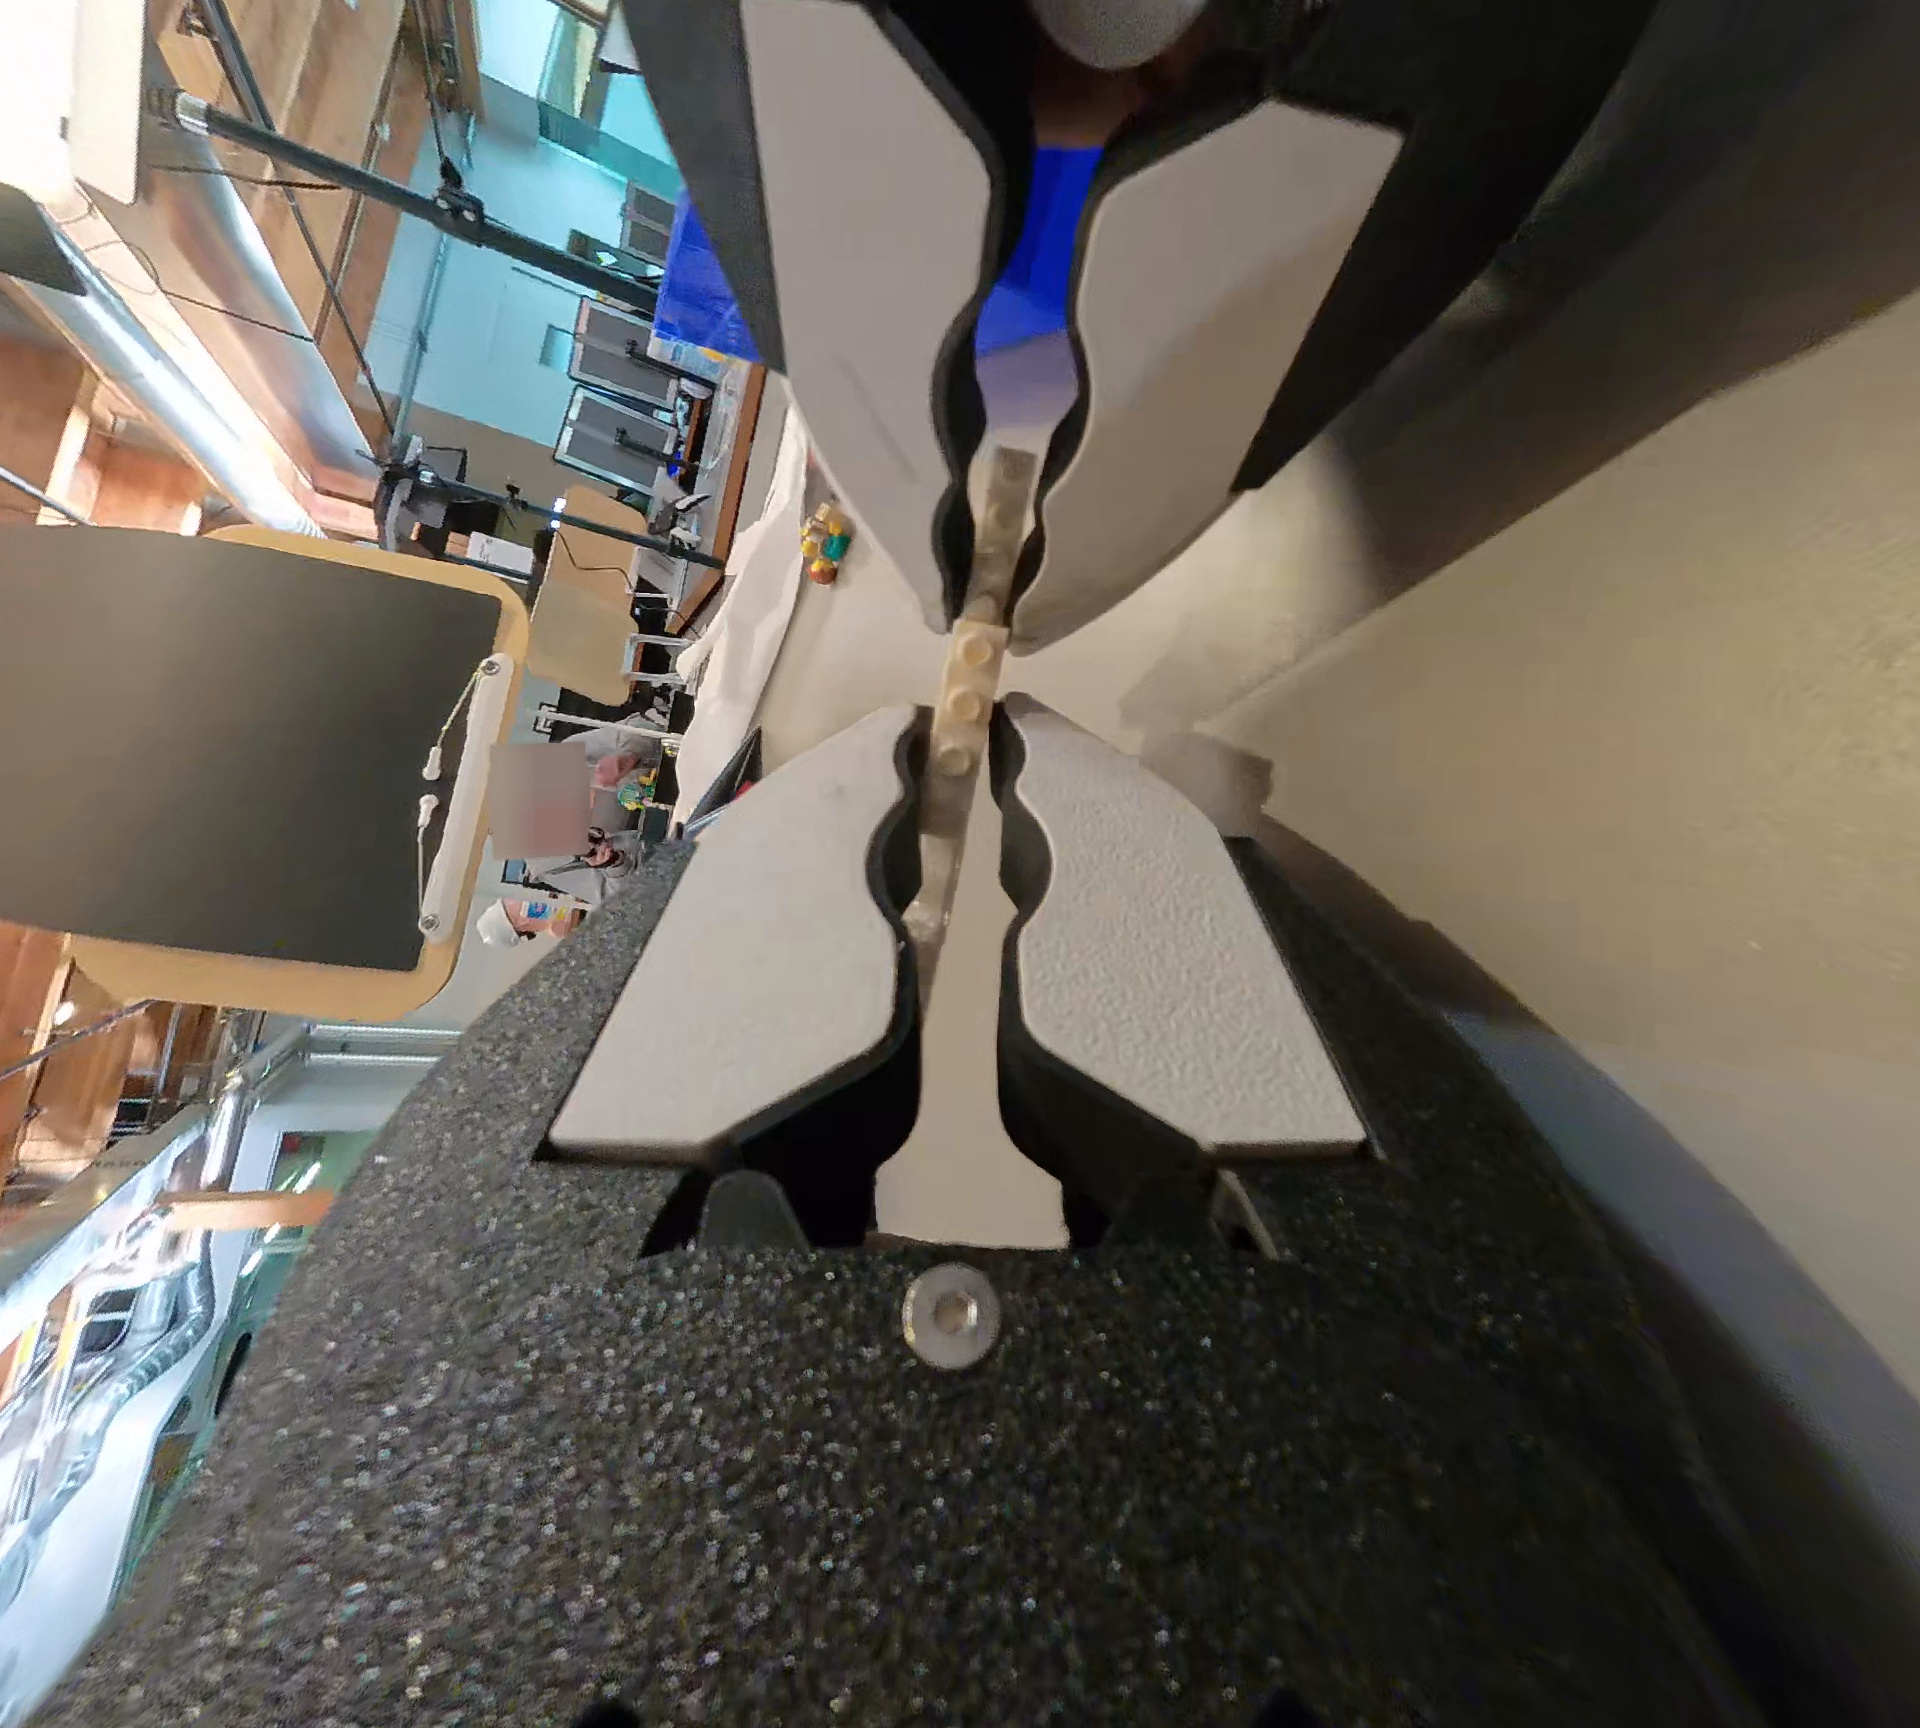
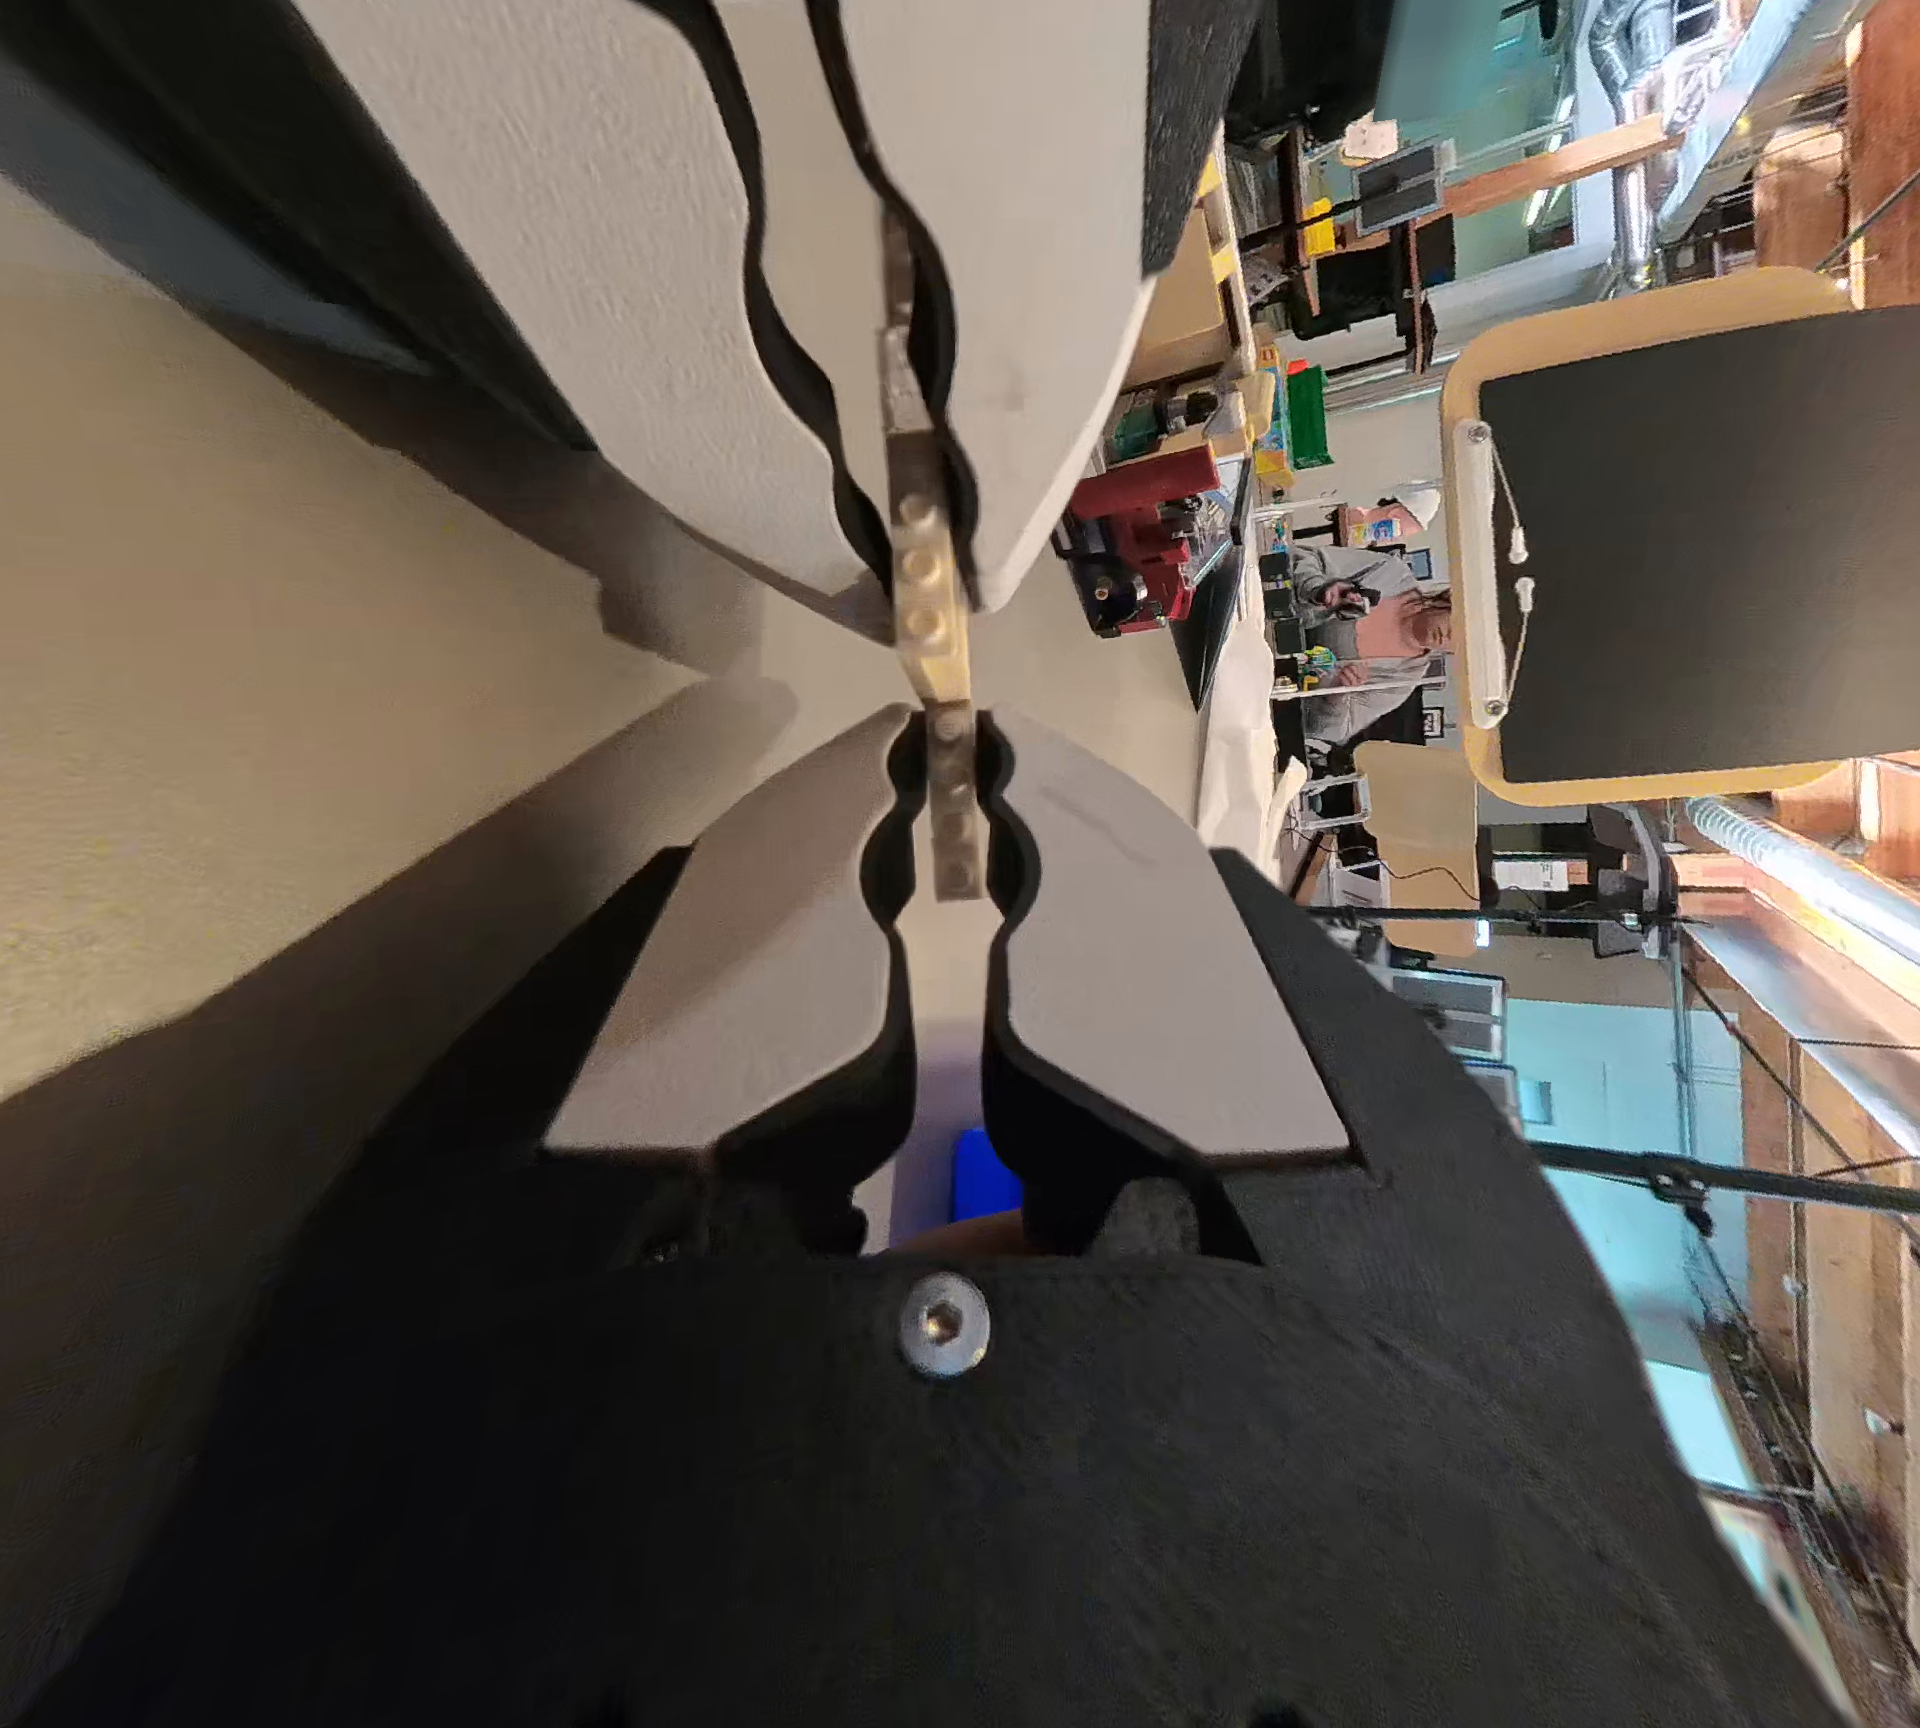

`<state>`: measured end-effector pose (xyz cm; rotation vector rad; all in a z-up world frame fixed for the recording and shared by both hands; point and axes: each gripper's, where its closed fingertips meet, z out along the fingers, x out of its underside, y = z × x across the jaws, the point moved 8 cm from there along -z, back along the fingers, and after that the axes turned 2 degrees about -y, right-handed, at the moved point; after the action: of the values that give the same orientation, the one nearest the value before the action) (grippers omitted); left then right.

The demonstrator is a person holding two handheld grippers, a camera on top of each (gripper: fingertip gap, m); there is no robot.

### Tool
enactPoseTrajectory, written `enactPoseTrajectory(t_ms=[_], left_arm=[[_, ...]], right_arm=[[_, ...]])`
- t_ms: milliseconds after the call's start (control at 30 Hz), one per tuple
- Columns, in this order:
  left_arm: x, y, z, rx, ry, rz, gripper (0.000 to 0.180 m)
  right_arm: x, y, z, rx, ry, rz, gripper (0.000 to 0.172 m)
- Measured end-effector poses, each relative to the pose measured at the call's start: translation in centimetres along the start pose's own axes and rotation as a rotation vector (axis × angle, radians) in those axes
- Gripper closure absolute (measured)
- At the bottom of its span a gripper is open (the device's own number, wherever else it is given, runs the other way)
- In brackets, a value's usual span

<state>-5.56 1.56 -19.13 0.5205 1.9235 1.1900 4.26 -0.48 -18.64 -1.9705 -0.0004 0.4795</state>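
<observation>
Left wrist view shows the two grippers tip to tip, sharing one narrow cream studded plate above a pale table. The left gripper has its jaws narrowed onto one end, the right gripper pinches the other end, so the strip bridges the small gap between them, held at both ends.
</observation>
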Motion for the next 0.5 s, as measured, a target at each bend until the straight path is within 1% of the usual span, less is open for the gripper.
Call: enactPoseTrajectory(t_ms=[67, 133, 167, 267, 333, 433, 500], left_arm=[[0.2, 0.3, 0.0, -0.028, -0.002, -0.023, 0.162], [0.4, 0.8, -0.1, -0.047, -0.004, -0.067, 0.147], [0.6, 0.9, -0.1, -0.053, -0.004, -0.084, 0.144], [1.1, 0.9, 0.3, -0.044, 0.039, -0.091, 0.140], [1.4, 0.8, 0.6, -0.057, 0.084, -0.063, 0.141], [1.3, 0.9, 0.6, -0.103, 0.102, 0.002, 0.160], [1.2, 0.8, 0.5, -0.111, 0.112, 0.041, 0.168]], right_arm=[[0.4, -0.2, 0.0, -0.004, -0.014, 0.039, 0.164], [1.0, -0.5, -0.3, 0.000, -0.032, 0.080, 0.163], [1.4, -0.7, -0.4, 0.003, -0.040, 0.092, 0.164], [2.2, -0.8, -0.8, 0.007, -0.060, 0.084, 0.164], [2.2, -0.8, -1.1, 0.018, -0.093, 0.063, 0.164], [1.9, -0.7, -1.3, 0.026, -0.141, 0.039, 0.163], [1.9, -0.6, -1.2, 0.038, -0.132, 0.021, 0.163]])
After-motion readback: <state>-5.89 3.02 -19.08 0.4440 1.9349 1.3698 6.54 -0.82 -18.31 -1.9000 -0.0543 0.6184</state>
